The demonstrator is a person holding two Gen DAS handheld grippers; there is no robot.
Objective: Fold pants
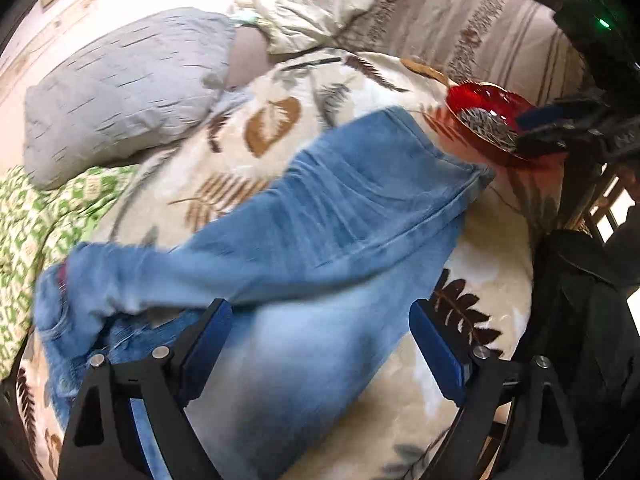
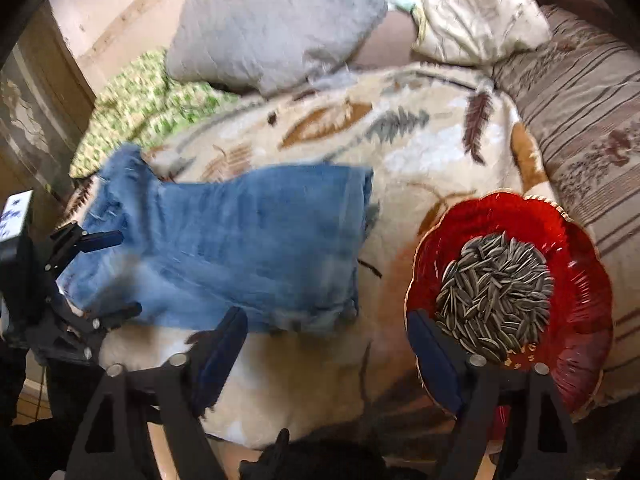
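Folded jeans between spread claws

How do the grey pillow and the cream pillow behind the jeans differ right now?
The grey pillow is larger and fairly smooth; the cream pillow is smaller and heavily creased. The grey pillow lies toward the green patterned cloth, the cream pillow toward the striped cushion. Both lie beyond the leaf-print blanket, away from the jeans.

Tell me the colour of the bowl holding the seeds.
Red, with a gold rim; the bowl shows best in the right wrist view.
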